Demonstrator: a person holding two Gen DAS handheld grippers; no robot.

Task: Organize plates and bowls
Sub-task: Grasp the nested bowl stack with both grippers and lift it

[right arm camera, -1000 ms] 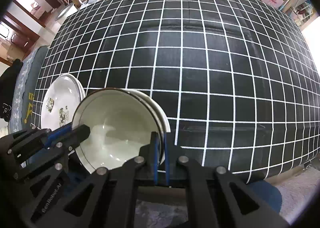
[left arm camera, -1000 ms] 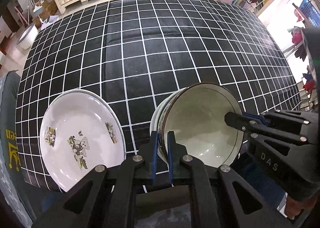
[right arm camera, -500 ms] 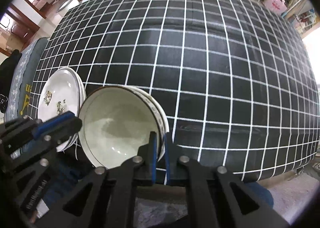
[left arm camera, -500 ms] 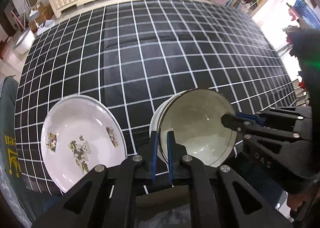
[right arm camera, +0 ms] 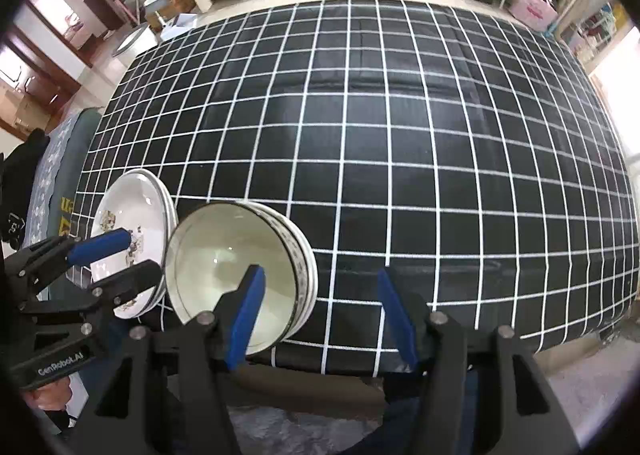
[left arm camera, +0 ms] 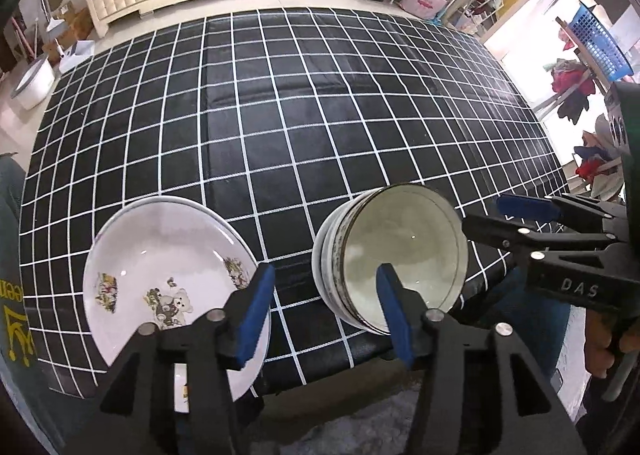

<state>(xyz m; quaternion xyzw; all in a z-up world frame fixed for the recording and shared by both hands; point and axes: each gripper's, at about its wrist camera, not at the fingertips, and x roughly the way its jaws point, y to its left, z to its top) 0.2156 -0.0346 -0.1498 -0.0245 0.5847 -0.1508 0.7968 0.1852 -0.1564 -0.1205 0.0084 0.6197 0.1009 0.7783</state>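
Bowls (left arm camera: 390, 263): a nested stack sat near the front edge of the table, the top bowl tilted toward the cameras, just right of the plates and seemingly not touching them
Plates (left arm camera: 160, 267): a stack lay at the front left, a bear print on the top one, its near rim reaching past the table edge
Left gripper (left arm camera: 324, 311): released; its jaws had just been opening and stood apart over the gap between plates and bowls, one blue pad over the plate rim, the other in front of the bowl's near rim, neither pressing on anything
Right gripper (right arm camera: 322, 315): released too; its jaws had just been opening, the left pad in front of the bowl's inside, the right pad over bare cloth, nothing clamped between them
Table (left arm camera: 320, 115): black cloth with a white grid, bare beyond the two stacks
Step in hand: letting go of the bowl stack, by my reading, with both kinds of dish already grouped
Doing it well: lift both grippers straight away from the rims with the pads kept wide, so no pad catches the tilted top bowl; check that the stack sits steady before leaving
Risk: both stacks sat close to the front edge, so a sideways nudge could tip or push one off
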